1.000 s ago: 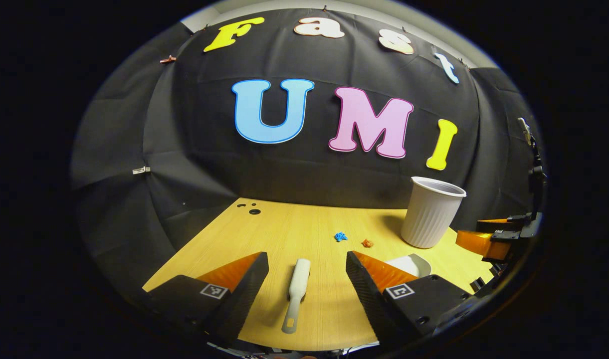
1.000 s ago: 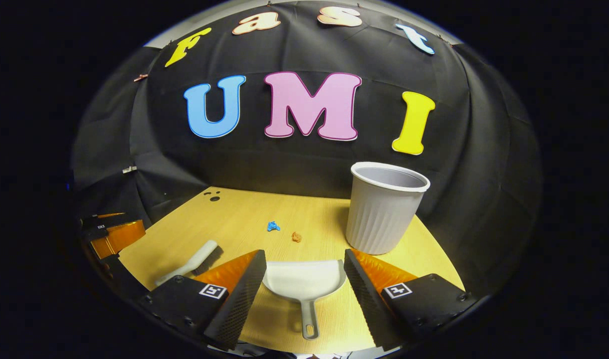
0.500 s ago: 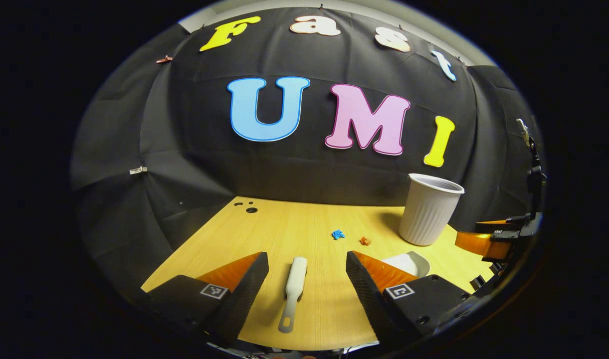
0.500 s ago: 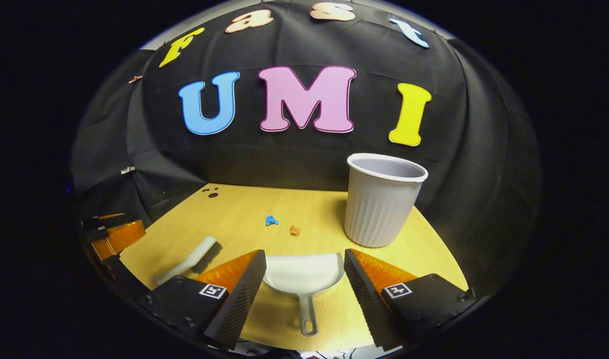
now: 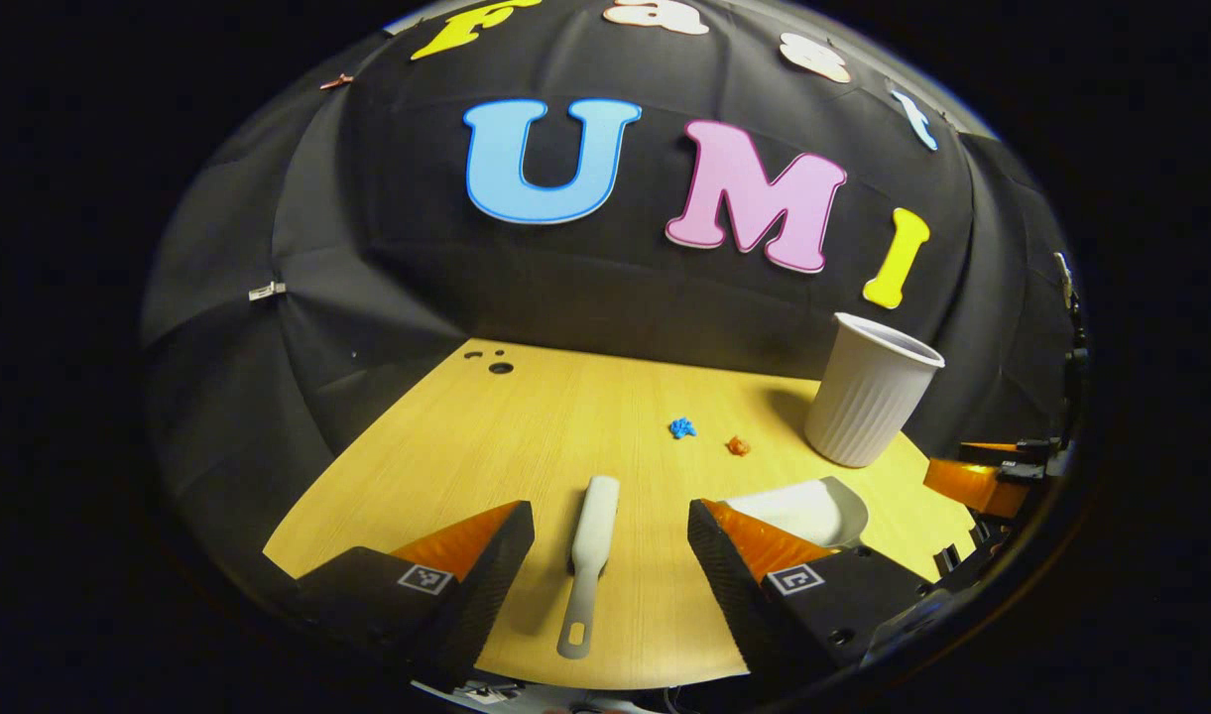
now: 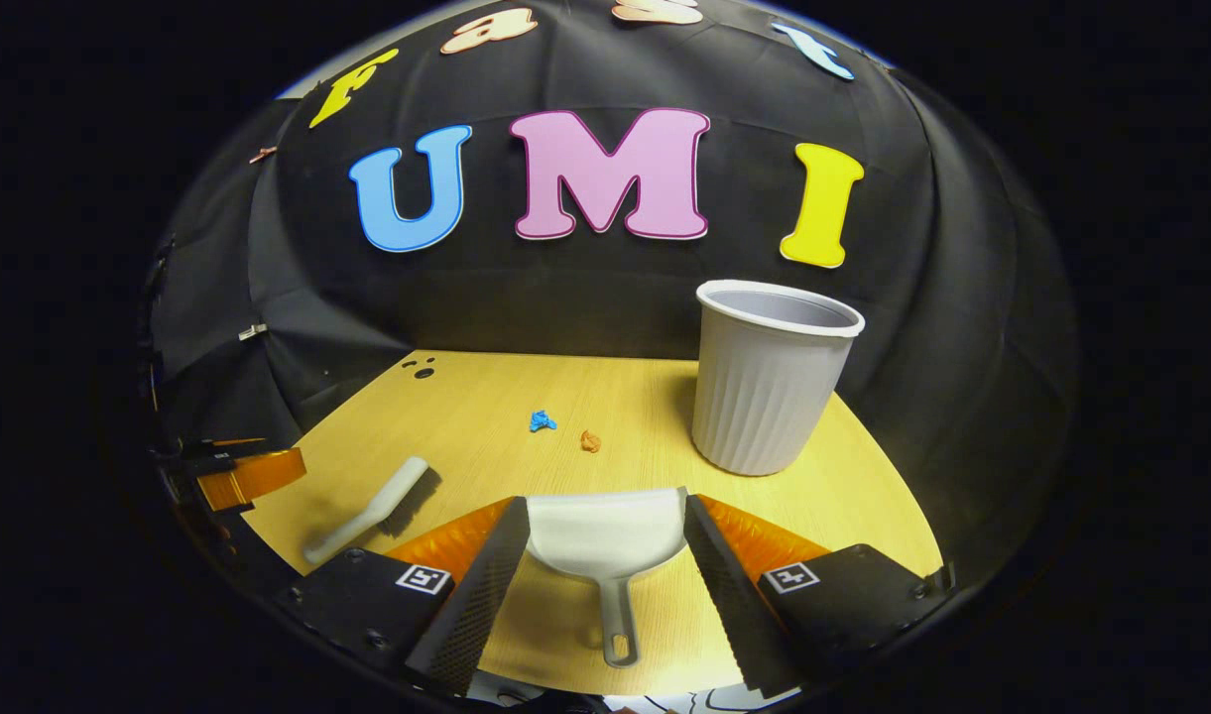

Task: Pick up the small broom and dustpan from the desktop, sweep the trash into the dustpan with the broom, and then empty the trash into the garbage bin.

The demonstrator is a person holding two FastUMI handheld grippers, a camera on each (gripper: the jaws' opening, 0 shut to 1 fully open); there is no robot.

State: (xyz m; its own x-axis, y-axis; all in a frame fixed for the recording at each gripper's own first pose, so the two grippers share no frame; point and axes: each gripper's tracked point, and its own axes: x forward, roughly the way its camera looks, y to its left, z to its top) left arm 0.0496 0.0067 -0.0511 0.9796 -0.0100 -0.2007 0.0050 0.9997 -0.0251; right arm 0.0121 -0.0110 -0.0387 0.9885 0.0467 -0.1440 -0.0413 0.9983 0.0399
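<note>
Your left gripper (image 5: 611, 535) hangs wide open over the small white plastic broom (image 5: 589, 560), which lies flat near the wooden desktop's (image 5: 526, 436) front edge. Your right gripper (image 6: 605, 545), equally wide, straddles the white plastic dustpan (image 6: 605, 531). Blue (image 6: 542, 420) and orange scraps (image 6: 590, 441) lie mid-surface beside the ribbed grey plastic bin (image 6: 769, 382).

Your backdrop is a black cloth (image 5: 298, 327), creased and hung behind everything. A silver clip (image 5: 266, 291) is pinned on the cloth's left fold, about mid-height; you can find it in the right gripper view too. A copper-coloured clip (image 5: 334, 81) sits at the cloth's upper left edge. Three small dark holes (image 5: 501, 368) lie just in front of the cloth's foot, on the left side.
</note>
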